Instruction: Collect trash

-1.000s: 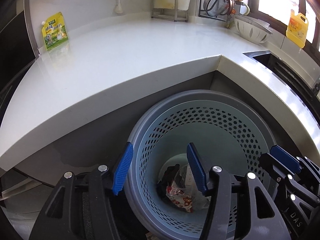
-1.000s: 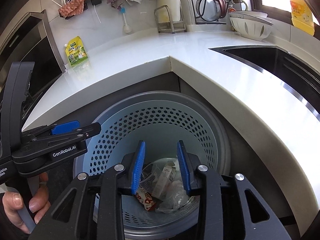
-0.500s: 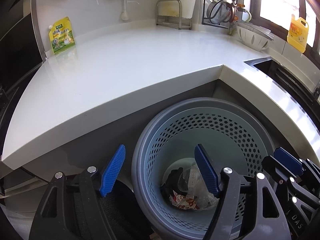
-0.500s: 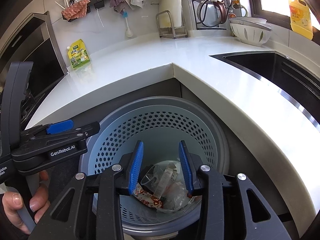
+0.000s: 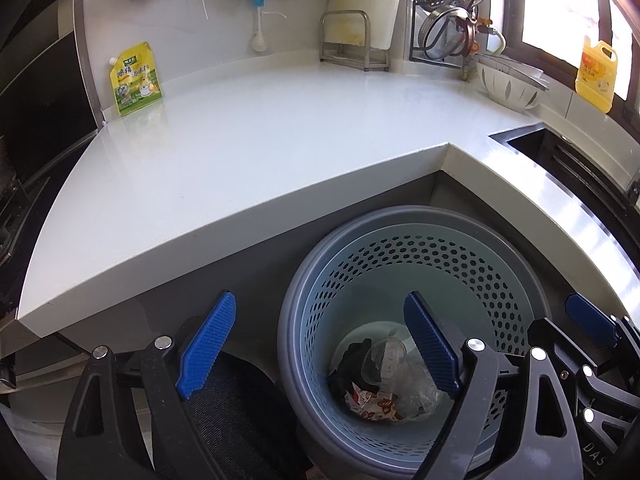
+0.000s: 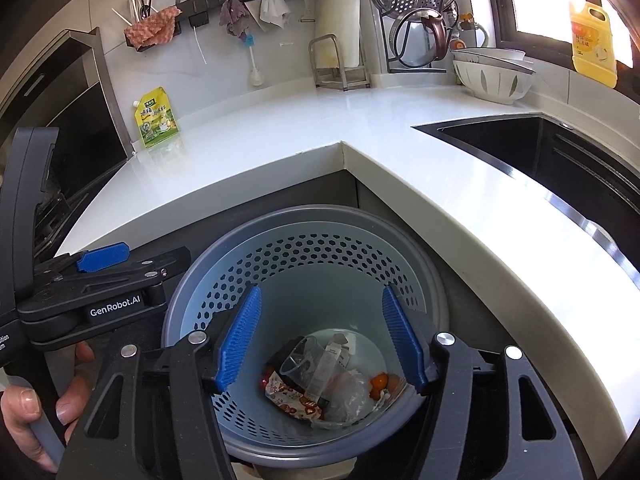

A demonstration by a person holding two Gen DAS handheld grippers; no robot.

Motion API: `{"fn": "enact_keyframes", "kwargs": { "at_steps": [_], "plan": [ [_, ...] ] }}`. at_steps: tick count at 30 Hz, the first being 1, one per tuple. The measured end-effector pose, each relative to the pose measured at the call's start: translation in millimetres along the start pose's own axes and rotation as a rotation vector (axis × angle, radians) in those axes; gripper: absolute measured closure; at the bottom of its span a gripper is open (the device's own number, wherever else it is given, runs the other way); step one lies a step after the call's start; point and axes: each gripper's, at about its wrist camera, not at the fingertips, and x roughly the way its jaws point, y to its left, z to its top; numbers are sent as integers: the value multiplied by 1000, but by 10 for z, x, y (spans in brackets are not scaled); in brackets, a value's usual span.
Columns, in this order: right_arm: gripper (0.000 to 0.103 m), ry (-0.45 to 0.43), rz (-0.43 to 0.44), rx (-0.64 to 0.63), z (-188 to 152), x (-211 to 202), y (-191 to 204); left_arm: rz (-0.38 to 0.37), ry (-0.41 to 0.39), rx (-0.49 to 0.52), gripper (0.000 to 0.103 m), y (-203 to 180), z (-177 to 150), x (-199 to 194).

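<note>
A blue-grey perforated trash basket point(image 5: 400, 240) stands on the floor in the corner under the white counter; it also shows in the right wrist view point(image 6: 320, 224). At its bottom lies trash: a clear plastic cup point(image 6: 298, 364), a red printed wrapper point(image 6: 288, 394), crumpled clear plastic point(image 5: 416, 392) and orange bits point(image 6: 380, 382). My left gripper point(image 5: 320, 348) is open and empty, held above the basket's left rim. My right gripper point(image 6: 320, 340) is open and empty, above the basket's mouth. The left gripper's body shows in the right wrist view point(image 6: 100, 280).
A green-yellow pouch point(image 5: 135, 78) stands at the counter's point(image 5: 260, 140) back left. A white colander bowl point(image 6: 494, 78), a yellow bottle point(image 6: 592, 42), a metal rack point(image 5: 354, 40) and a dark sink point(image 6: 520, 144) line the back and right.
Both grippers have opened wider and lifted a little above the basket. The clear cup and other pieces now lie loose at the basket's bottom.
</note>
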Motion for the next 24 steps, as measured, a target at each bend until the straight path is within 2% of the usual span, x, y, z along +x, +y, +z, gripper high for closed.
{"fn": "enact_keyframes", "kwargs": {
  "at_steps": [6, 9, 24],
  "plan": [
    [39, 8, -11, 11, 5, -8, 0, 4, -5, -8, 8, 20, -6, -35],
    [36, 9, -19, 17, 10, -11, -5, 10, -6, -6, 8, 27, -4, -47],
    [35, -1, -37, 25, 18, -45, -2, 47, -2, -17, 7, 53, -1, -50]
  ]
}}
